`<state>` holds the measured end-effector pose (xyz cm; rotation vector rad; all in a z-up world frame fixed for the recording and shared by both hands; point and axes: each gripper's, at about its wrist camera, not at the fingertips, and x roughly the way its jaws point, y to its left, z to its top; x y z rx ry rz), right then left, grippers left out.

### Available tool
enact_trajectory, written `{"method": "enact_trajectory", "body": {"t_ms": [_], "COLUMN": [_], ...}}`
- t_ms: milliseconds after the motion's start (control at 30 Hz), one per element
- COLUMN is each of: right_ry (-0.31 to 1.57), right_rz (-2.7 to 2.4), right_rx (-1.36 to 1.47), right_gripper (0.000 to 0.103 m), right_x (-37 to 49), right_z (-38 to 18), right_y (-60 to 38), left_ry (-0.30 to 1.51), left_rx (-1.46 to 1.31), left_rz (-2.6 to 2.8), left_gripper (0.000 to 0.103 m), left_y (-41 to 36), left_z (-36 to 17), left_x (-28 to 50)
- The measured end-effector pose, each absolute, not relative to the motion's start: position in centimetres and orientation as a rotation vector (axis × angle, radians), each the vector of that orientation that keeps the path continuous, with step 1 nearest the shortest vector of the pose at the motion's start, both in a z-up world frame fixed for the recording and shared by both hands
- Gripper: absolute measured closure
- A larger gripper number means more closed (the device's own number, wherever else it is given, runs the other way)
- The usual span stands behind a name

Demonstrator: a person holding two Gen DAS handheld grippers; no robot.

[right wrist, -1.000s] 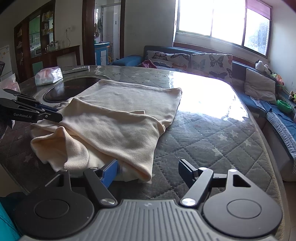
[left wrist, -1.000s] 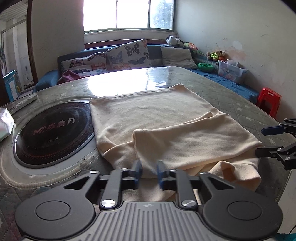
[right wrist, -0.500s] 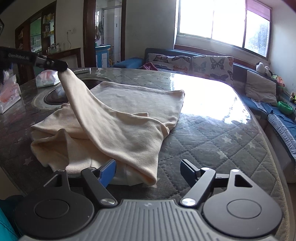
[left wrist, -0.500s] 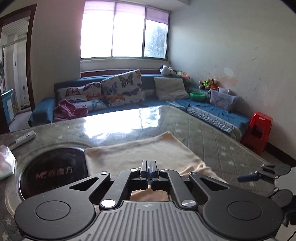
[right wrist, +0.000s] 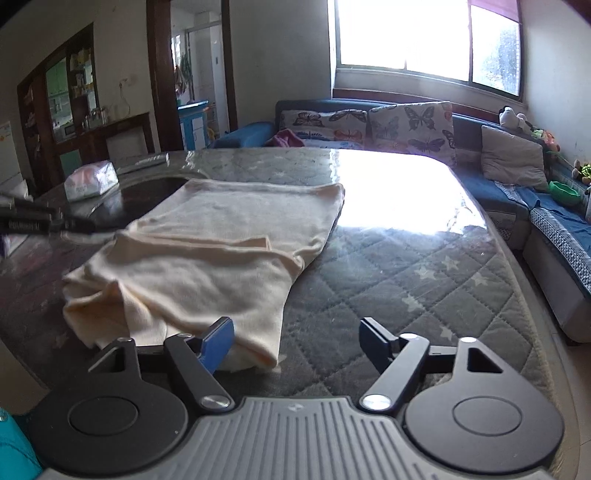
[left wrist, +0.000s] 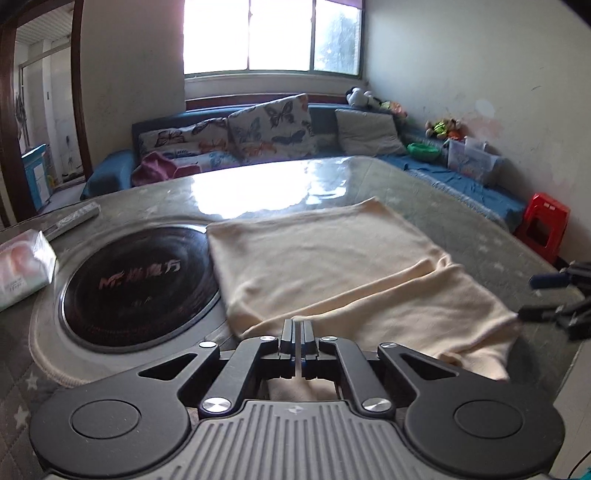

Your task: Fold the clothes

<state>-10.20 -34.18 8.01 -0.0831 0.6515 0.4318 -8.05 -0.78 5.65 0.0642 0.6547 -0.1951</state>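
Faintly legible red lettering on black round cooktop (left wrist: 138, 286) beside cream garment (left wrist: 332, 266)

Cream garment (right wrist: 207, 266): soft, matt, fleecy cloth. Table (right wrist: 388, 280): quilted fabric under a glossy clear sheet. Round hob (left wrist: 136, 284): glossy black glass.

Blown-out window (left wrist: 271, 35) daylight — tabletop (right wrist: 391, 188) glare, fisheye-bent edges, slight motion blur
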Motion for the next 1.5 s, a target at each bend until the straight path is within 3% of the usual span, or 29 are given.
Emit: {"method": "enact_trajectory", "body": {"t_ms": [233,367,533,1133,1267,1500], "right_ry": [0.67,0.7,0.72,0.677,0.666,0.662], "right_rz": [0.483,0.521,0.518,0.535,0.549,0.555], "right_rx": [-0.004,0.009,-0.018,-0.105,-0.117,-0.142], "right_gripper": [0.076,0.084,0.086,0.083,0.075,0.072], "right_x": [-8.6,-8.2,-8.2,-2.6,-2.6,-2.6], "right_z": [7.7,6.5,6.2,6.4,6.6,6.7], "right_y": [-33.4,-32.3,-32.2,-28.5,-28.1,-27.9], "left_ry": [0.624,0.664,0.735,0.702,0.703,0.703], "left_rx": [0.032,0.029,-0.012,-0.075,-0.086,-0.089], "left_rz": [-0.265,-0.316,-0.304,-0.286,-0.283,-0.291], "left_gripper": [0.099,0.098,0.098,0.096,0.095,0.094], "left_y": [-2.1,-3.6,-3.0,-1.4,-1.3,-1.1], "left_z": [6.1,4.5,2.7,2.9,2.7,2.6], "left_x": [-8.0,-7.2,-6.3,-4.5,-4.0,-4.0]}}
